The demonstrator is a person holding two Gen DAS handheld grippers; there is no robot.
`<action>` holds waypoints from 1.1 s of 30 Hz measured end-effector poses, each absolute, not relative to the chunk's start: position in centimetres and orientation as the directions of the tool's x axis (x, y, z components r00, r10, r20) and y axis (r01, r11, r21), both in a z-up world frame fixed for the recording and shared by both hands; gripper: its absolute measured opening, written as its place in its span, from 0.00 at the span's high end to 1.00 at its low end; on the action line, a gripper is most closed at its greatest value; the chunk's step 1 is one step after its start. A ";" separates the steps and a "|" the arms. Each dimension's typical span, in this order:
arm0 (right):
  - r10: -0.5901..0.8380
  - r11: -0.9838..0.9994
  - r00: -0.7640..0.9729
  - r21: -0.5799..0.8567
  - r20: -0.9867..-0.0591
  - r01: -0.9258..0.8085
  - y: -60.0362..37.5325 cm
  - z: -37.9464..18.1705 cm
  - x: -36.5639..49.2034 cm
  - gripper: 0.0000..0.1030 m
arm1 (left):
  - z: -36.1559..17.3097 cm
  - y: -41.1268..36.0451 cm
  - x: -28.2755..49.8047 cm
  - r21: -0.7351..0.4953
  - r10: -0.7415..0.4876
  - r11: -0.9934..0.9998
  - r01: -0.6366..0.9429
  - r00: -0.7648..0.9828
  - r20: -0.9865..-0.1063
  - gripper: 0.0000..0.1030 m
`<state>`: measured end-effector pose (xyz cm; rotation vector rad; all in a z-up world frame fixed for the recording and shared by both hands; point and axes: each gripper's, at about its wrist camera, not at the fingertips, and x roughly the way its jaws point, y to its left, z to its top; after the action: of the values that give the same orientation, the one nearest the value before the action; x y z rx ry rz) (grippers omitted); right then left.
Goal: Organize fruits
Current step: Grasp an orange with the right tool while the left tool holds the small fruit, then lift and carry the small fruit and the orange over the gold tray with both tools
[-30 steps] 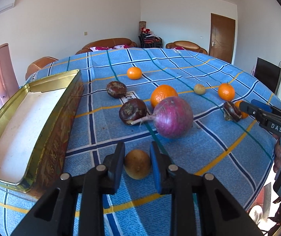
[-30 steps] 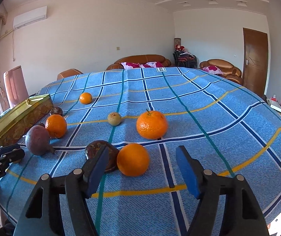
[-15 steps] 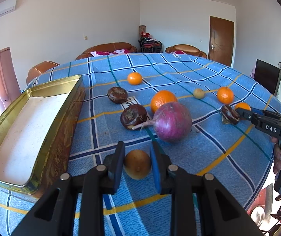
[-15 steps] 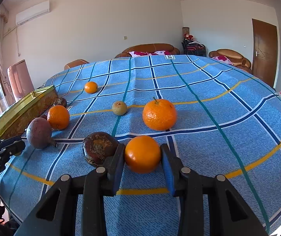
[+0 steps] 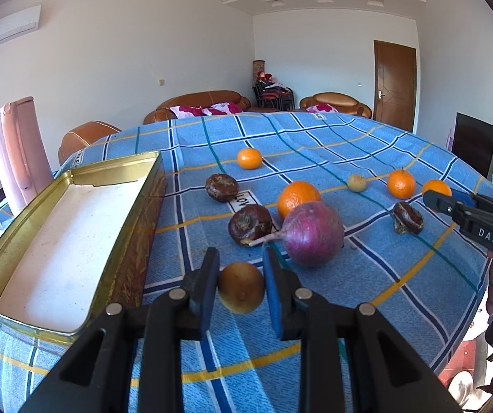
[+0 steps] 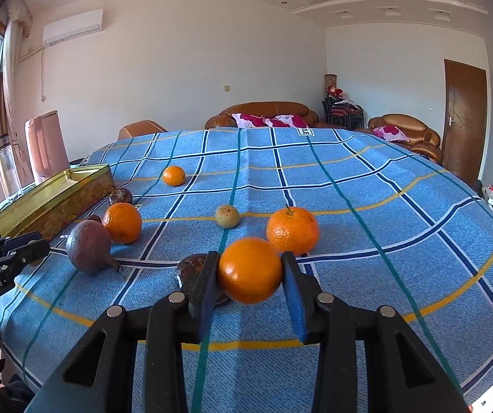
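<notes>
My left gripper [image 5: 241, 287] is shut on a small brown round fruit [image 5: 242, 289] and holds it just above the blue checked tablecloth [image 5: 384, 275], right of the open gold tin [image 5: 60, 241]. My right gripper [image 6: 250, 272] is shut on an orange [image 6: 249, 270] and holds it lifted above the cloth; it also shows at the right edge of the left wrist view [image 5: 439, 199]. The left gripper shows at the left edge of the right wrist view [image 6: 22, 247].
On the cloth lie a purple root [image 5: 313, 234], dark brown fruits [image 5: 249, 225] [image 5: 221, 187] [image 5: 407, 216], oranges [image 5: 298, 199] [image 5: 249, 158] [image 5: 400, 183] and a small pale fruit [image 5: 356, 182]. A pink chair [image 5: 19, 151] stands beyond the tin.
My right gripper closed on the orange and lifted it off the cloth. My left gripper, holding the brown fruit, rose and tilted up slightly.
</notes>
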<state>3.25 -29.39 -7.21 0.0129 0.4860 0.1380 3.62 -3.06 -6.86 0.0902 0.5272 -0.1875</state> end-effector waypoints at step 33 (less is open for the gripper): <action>0.317 0.937 0.885 -0.029 -0.341 -0.347 -22.4 -4.6 1.0 0.63 | -4.5 -1.2 2.0 0.085 -0.057 0.992 0.095 0.928 -0.367 0.73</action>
<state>0.96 -22.37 -4.63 -0.0904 0.3393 0.3460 2.02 -1.19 -4.47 0.1015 0.3726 -0.0778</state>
